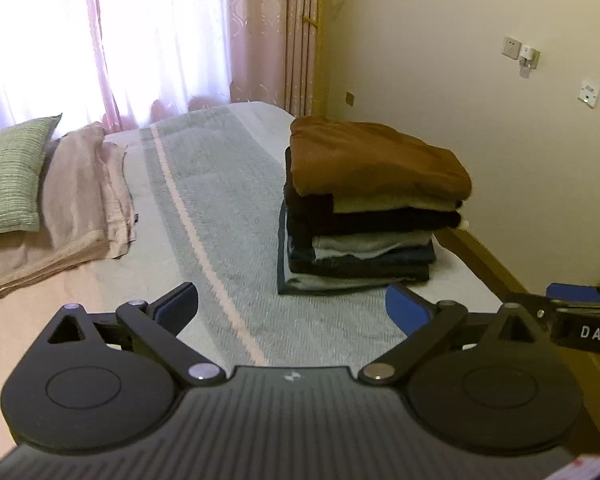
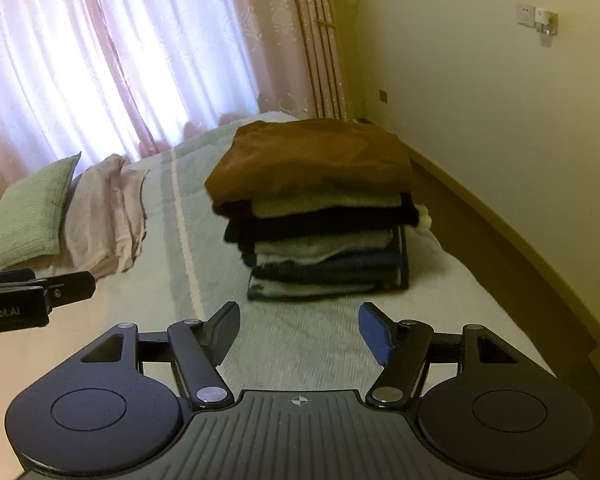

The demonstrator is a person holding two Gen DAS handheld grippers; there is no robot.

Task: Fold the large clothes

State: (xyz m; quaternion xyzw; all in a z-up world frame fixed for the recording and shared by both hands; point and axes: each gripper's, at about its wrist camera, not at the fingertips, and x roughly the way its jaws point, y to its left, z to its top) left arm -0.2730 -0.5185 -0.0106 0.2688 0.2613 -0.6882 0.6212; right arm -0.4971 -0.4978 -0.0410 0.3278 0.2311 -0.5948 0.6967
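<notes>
Tall stack of folded clothes (image 1: 364,216), brown garment (image 1: 376,156) on top, on striped bed (image 1: 220,208). Left hand-held gripper (image 1: 292,308) w/ jaws wide, empty; right hand-held gripper (image 2: 300,332) partly spread, empty, both angled down.

The bed (image 1: 228,208) carries a stack of folded clothes (image 1: 364,208), a green pillow (image 1: 8,180) and a pink blanket (image 1: 80,200)
</notes>
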